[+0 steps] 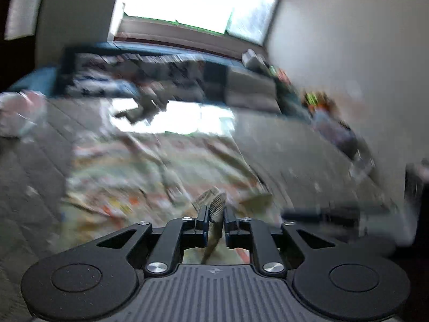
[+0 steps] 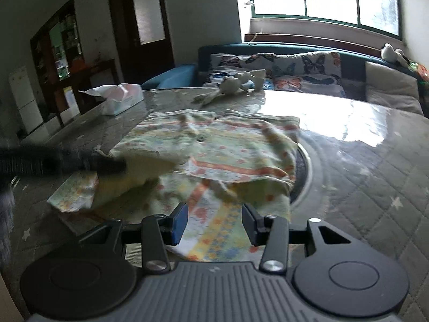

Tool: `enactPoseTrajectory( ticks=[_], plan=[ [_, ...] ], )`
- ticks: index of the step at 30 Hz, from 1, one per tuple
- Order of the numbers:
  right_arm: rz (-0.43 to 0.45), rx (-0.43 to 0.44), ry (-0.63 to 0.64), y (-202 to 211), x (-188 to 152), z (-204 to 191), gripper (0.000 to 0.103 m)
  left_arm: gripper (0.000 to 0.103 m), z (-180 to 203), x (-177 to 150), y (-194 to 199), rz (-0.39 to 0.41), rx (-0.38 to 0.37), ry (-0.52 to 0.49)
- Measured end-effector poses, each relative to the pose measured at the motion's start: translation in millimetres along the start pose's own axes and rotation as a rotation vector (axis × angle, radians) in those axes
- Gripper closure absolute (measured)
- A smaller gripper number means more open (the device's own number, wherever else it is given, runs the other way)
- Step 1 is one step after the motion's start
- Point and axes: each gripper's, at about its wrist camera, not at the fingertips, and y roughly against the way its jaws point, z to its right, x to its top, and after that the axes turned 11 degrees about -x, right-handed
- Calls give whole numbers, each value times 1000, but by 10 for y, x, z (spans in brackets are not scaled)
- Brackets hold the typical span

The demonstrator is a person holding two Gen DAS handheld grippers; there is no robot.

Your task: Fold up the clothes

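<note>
While the patterned shirt (image 2: 214, 150) lies spread on the table (image 2: 375, 166), one edge is pinched in the left gripper (image 1: 215, 214), lifted for a fold. The right gripper (image 2: 214, 225) is held wide apart, empty, just over the near hem.

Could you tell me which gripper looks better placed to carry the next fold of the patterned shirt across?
Left, probably. The left gripper is shut on a pinch of the patterned shirt, lifting its edge. The right gripper is open over the near hem, holding nothing.
</note>
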Motion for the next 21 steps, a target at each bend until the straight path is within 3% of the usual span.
enactPoseTrajectory(
  ticks=[2,5,9,14,21],
  plan=[
    [-3,-4,-13,-1,5,31,58,82,45,-88,-39,-36,-12,-20],
    [-9,11,-28,-13,23,29,58,57,6,-166,39,-40,0,-29],
    [-29,55,-48,-74,72,-47,58,49,-190,-139,232,4,28,-3],
    [-85,113,-57,-246,80,-174,62,47,-568,-117,485,56,130,65],
    [-145,149,-74,-396,57,-284,85,46,-984,-259,693,70,269,147]
  ],
)
